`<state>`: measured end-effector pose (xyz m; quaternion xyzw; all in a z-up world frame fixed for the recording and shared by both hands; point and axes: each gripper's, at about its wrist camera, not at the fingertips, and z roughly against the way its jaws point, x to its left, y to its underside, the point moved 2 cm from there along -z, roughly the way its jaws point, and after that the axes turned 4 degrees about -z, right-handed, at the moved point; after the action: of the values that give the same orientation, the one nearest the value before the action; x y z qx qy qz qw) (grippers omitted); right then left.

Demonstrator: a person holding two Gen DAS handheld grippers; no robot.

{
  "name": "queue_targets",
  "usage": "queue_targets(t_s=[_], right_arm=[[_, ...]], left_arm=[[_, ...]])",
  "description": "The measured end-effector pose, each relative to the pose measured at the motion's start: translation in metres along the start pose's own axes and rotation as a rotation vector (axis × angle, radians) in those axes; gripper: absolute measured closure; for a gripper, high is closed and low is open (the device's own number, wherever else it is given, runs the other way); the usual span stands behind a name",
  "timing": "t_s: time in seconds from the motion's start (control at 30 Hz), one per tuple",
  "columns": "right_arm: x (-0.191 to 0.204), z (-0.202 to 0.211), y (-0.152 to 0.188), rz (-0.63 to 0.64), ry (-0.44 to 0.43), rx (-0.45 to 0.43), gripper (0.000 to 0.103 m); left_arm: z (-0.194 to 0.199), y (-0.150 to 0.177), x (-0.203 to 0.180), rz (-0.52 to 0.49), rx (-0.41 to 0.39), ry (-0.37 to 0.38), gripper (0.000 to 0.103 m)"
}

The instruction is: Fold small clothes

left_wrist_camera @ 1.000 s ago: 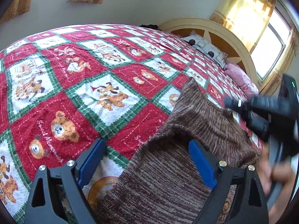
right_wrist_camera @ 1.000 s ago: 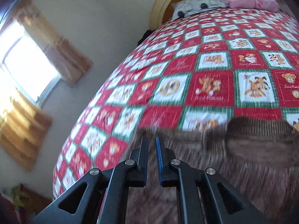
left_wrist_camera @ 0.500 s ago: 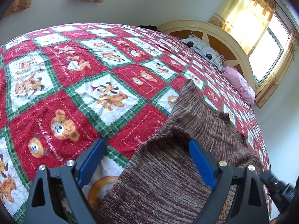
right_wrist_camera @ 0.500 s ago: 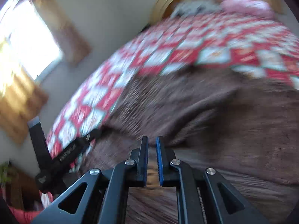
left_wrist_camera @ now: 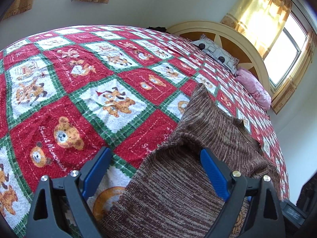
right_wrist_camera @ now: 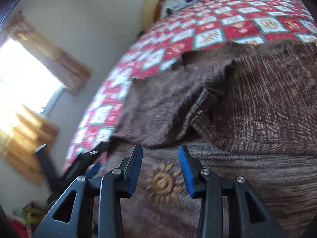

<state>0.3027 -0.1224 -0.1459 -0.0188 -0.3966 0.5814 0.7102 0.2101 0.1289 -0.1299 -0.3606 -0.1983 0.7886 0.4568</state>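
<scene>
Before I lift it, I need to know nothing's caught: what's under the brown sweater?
The sweater lies on the red teddy-bear quilt. Only quilt shows around its edges; whatever sits beneath its folds is covered.

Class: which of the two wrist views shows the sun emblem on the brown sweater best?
The right wrist view: the sun emblem lies in plain sight, slightly blurred, on the brown sweater. The left wrist view shows only plain knit, no emblem.
</scene>
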Motion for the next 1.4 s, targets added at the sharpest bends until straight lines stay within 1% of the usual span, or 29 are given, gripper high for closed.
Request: queue_targets(t_s=[0.03, 0.1, 0.17, 0.2, 0.23, 0.27, 0.3, 0.33, 0.47, 0.57, 0.67, 0.73, 0.8, 0.83, 0.87, 0.97, 1.0, 1.1, 1.13, 1.17, 1.2, 1.27, 1.3, 1.37, 1.4], right_arm=[[-0.002, -0.005, -0.002, -0.019, 0.035, -0.016, 0.063], [-0.003, -0.009, -0.007, -0.058, 0.047, -0.068, 0.063], [-0.003, -0.012, -0.011, -0.081, 0.065, -0.102, 0.063], [-0.004, -0.014, -0.014, -0.099, 0.067, -0.112, 0.069], [-0.005, -0.016, -0.016, -0.106, 0.076, -0.11, 0.077], [-0.006, -0.017, -0.018, -0.102, 0.081, -0.098, 0.099], [-0.005, -0.018, -0.018, -0.1, 0.065, -0.082, 0.099], [-0.002, -0.019, -0.02, -0.092, 0.062, -0.087, 0.099], [0.019, 0.005, -0.023, -0.014, 0.032, -0.152, 0.099], [0.028, 0.02, -0.026, 0.041, 0.057, -0.19, 0.099], [0.021, 0.024, -0.021, 0.055, 0.06, -0.152, 0.099], [0.007, 0.021, -0.011, 0.032, 0.048, -0.091, 0.098], [-0.011, 0.009, 0.003, -0.02, 0.045, -0.01, 0.098], [-0.023, 0.003, 0.01, -0.066, 0.013, 0.031, 0.098], [-0.029, 0.009, 0.013, -0.097, -0.031, 0.006, 0.098], [-0.033, 0.025, 0.017, -0.094, -0.026, 0.014, 0.098], [-0.031, 0.036, 0.019, -0.07, 0.007, -0.018, 0.098], [-0.02, 0.068, 0.014, 0.04, 0.111, -0.158, 0.098], [-0.013, 0.073, 0.011, 0.083, 0.139, -0.192, 0.098], [-0.01, 0.074, 0.009, 0.107, 0.154, -0.204, 0.098], [-0.003, 0.07, 0.005, 0.131, 0.16, -0.208, 0.098], [0.006, 0.052, 0.0, 0.173, 0.164, -0.18, 0.098], [0.007, 0.034, -0.002, 0.196, 0.196, -0.145, 0.098], [-0.002, 0.003, 0.0, 0.195, 0.272, -0.064, 0.097], [-0.005, 0.0, -0.001, 0.187, 0.27, -0.085, 0.097]], left_arm=[[0.0, 0.0, 0.0, 0.001, -0.001, 0.001, 0.009], [0.0, 0.0, 0.0, 0.0, 0.0, 0.001, 0.008], [0.0, 0.0, -0.001, -0.002, 0.001, -0.002, 0.008], [0.0, 0.0, -0.002, -0.004, 0.002, -0.003, 0.008], [-0.001, 0.0, -0.002, -0.004, 0.002, -0.002, 0.008], [-0.001, 0.0, -0.002, -0.003, 0.001, -0.001, 0.008], [-0.001, 0.0, -0.003, -0.002, 0.001, 0.001, 0.008], [-0.001, 0.0, -0.003, -0.002, 0.001, 0.001, 0.008], [-0.001, -0.001, -0.002, -0.004, 0.002, 0.0, 0.008], [-0.002, -0.001, -0.003, -0.003, 0.002, 0.002, 0.008], [-0.002, -0.001, -0.003, -0.004, 0.002, 0.001, 0.007], [-0.002, -0.001, -0.002, -0.004, 0.002, 0.002, 0.007], [-0.002, -0.002, -0.002, -0.003, 0.002, 0.004, 0.007], [-0.002, -0.001, -0.003, -0.004, 0.002, 0.002, 0.007], [-0.002, -0.001, -0.003, -0.004, 0.002, 0.002, 0.007], [-0.002, -0.001, -0.002, -0.005, 0.002, 0.001, 0.007], [-0.002, -0.001, -0.002, -0.005, 0.002, 0.001, 0.007], [-0.002, -0.001, -0.002, -0.005, 0.002, 0.001, 0.007], [-0.002, -0.001, -0.002, -0.005, 0.002, 0.001, 0.007], [-0.002, -0.001, -0.002, -0.005, 0.003, 0.001, 0.007], [-0.002, -0.001, -0.002, -0.006, 0.003, 0.0, 0.007], [-0.002, -0.001, -0.002, -0.004, 0.002, 0.003, 0.007], [-0.002, -0.001, -0.002, -0.003, 0.002, 0.005, 0.007], [-0.004, -0.002, -0.002, -0.004, 0.002, 0.007, 0.007], [-0.003, -0.001, -0.001, -0.005, 0.003, 0.008, 0.006]])
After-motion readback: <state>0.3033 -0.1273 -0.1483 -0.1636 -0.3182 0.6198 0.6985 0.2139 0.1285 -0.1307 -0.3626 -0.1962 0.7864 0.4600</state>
